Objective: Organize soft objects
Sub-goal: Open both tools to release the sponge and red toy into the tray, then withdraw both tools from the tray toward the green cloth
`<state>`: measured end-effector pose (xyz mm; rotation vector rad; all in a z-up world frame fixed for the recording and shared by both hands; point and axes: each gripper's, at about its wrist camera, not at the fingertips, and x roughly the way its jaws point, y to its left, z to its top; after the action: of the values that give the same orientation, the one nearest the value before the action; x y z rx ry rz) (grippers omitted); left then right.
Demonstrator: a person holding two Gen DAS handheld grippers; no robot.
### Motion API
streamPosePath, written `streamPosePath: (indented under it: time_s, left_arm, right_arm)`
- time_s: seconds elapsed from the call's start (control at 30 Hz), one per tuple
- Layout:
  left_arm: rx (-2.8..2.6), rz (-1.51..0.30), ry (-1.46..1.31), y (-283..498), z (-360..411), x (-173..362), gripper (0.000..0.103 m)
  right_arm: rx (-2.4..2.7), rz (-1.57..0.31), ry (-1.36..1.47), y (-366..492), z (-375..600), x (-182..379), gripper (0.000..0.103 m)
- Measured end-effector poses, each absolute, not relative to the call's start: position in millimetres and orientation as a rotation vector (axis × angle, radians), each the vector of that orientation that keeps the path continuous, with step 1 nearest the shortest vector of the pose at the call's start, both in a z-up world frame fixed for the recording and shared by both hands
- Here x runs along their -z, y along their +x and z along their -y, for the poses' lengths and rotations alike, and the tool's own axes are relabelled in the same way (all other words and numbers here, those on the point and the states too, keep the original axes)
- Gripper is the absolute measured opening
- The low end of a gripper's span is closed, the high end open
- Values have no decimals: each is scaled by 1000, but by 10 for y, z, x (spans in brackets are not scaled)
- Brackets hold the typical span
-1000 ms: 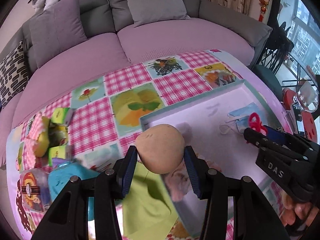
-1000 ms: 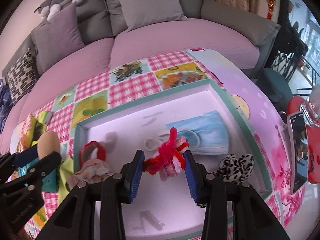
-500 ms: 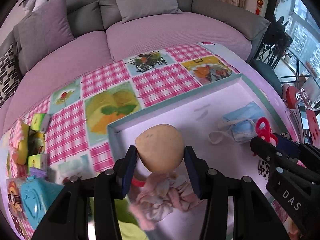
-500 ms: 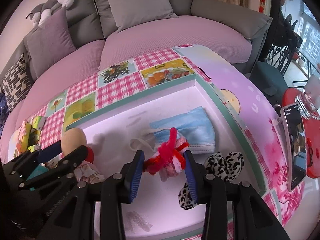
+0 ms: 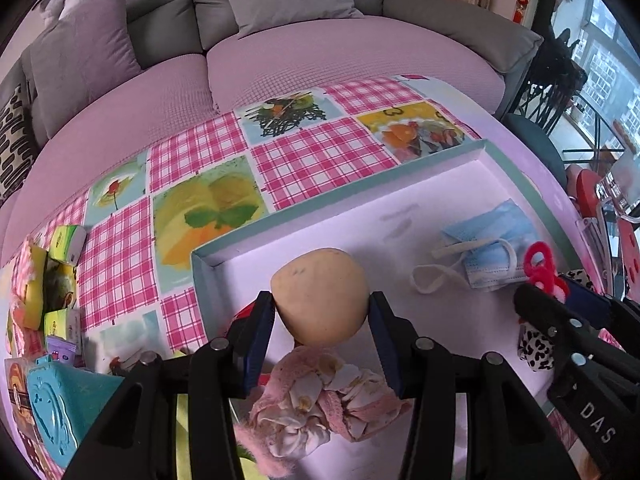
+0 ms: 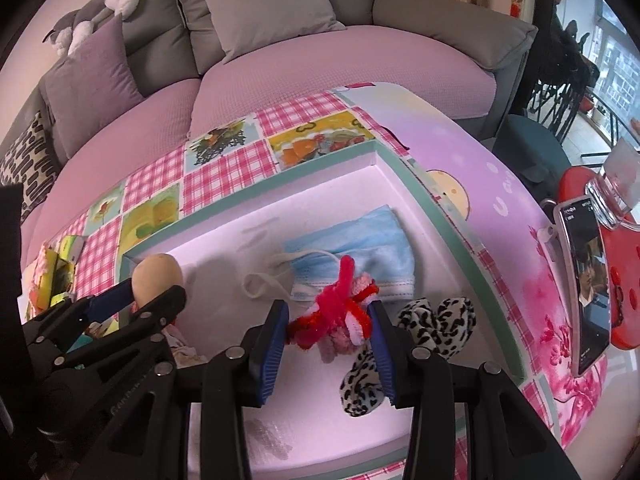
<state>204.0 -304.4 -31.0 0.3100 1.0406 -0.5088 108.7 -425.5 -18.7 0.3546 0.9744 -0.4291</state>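
My left gripper [image 5: 320, 322] is shut on a tan egg-shaped sponge [image 5: 320, 296], held above the near-left part of a teal-rimmed white tray [image 5: 320, 210]. A crumpled pink cloth [image 5: 324, 400] lies in the tray below it. My right gripper [image 6: 330, 332] is shut on a red, white and pink pipe-cleaner bundle [image 6: 336, 312], over the tray [image 6: 424, 200]. A blue face mask [image 6: 352, 244] and a leopard-print scrunchie [image 6: 416, 328] lie in the tray. The sponge also shows in the right wrist view [image 6: 158, 274].
The tray sits on a pink checked tablecloth [image 5: 320, 156]. Small boxes and packets [image 5: 48, 280] and a teal case [image 5: 56, 404] crowd the table's left end. A phone on a stand [image 6: 588, 280] is at the right. A sofa [image 5: 280, 60] runs behind.
My left gripper has carried the sponge rightward from over the tablecloth to above the tray. My right gripper has shifted slightly right over the tray, still holding the bundle.
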Motion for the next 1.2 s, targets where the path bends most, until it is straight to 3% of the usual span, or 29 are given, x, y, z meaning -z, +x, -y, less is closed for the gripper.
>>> streamPosePath:
  time_s: [0.33, 0.5, 0.73, 0.83, 1.2]
  left_arm:
    - [524, -1045, 274, 2047, 3051, 278, 50]
    - [513, -1055, 252, 2078, 3000, 261, 51]
    - [497, -1042, 236, 2083, 2960, 246, 73]
    - [480, -1037, 216, 2101, 2907, 244, 92]
    - [353, -1024, 187, 2167, 2632, 247, 92]
  right_arm:
    - [427, -968, 352, 1060, 4244, 144, 44]
    - [429, -991, 341, 1086, 4236, 184, 52]
    - [425, -991, 326, 1093, 4220, 175, 68]
    - [423, -998, 319, 1106, 4221, 194, 71]
    - [391, -1000, 305, 1141, 4169, 233, 93]
